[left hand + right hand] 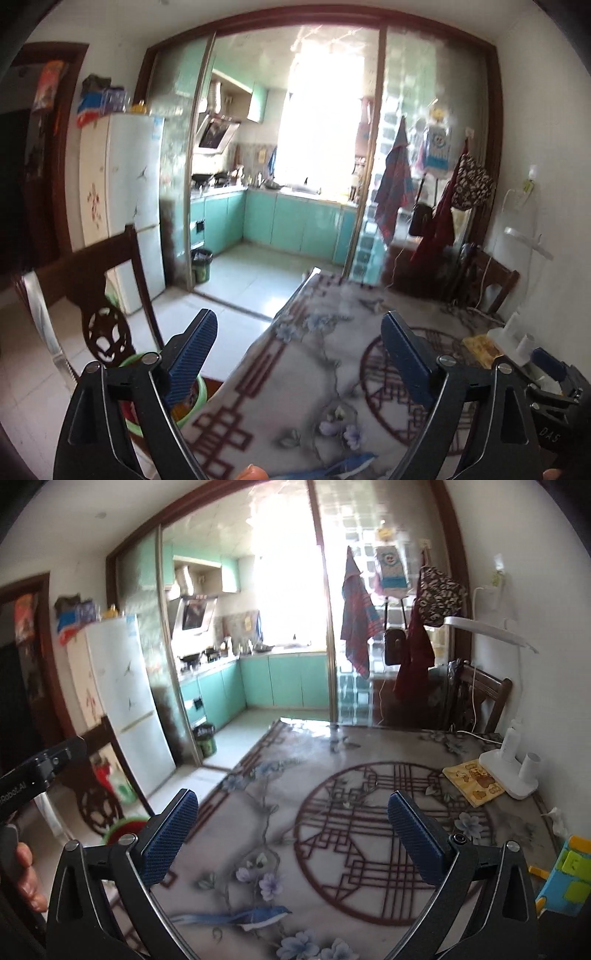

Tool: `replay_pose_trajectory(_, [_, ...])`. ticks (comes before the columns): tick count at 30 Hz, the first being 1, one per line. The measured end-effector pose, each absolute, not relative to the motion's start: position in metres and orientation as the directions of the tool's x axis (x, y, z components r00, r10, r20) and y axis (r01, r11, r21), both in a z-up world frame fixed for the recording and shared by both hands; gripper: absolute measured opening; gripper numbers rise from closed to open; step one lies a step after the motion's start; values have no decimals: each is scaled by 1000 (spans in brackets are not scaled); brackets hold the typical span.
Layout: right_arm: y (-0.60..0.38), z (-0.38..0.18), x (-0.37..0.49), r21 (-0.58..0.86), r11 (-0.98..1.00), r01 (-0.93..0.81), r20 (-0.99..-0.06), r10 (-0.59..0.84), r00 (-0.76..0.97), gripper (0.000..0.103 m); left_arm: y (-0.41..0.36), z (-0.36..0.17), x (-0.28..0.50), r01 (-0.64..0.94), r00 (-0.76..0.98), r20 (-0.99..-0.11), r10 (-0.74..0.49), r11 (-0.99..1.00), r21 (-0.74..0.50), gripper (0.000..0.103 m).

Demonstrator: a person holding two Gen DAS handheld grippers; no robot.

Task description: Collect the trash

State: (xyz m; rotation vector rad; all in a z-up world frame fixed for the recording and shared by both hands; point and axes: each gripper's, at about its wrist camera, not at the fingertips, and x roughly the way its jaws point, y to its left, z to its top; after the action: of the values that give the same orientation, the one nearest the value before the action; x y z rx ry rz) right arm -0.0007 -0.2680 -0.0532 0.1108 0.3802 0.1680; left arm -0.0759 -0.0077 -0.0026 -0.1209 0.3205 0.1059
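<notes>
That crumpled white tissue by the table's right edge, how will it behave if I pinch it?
The crumpled tissue looks thin and wadded, so it is probably very light and will squash flat between the pads. It may slide on the glossy table if nudged, so come from above. It is unlikely to roll or tip.

Around the patterned table (332,760) the count runs so: two wooden chairs – one (107,291) at its left edge, one (480,698) at its far right corner. On it sit one yellow booklet (472,781), one white lamp base (509,775) and one crumpled tissue (556,818). Beyond it – one fridge (125,701), one green bin (205,740).
</notes>
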Motion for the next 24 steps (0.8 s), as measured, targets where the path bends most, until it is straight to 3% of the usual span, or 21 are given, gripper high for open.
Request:
replay_pose_trajectory(9, [-280, -51, -12, 190, 970, -150, -249, 195, 949, 103, -23, 11, -95, -175, 951, -266, 156, 983, -48, 94])
replay_pose_trajectory(24, [-283, -56, -1, 199, 966, -165, -292, 219, 931, 103, -20, 3, -76, -171, 923, -361, 134, 983, -70, 95])
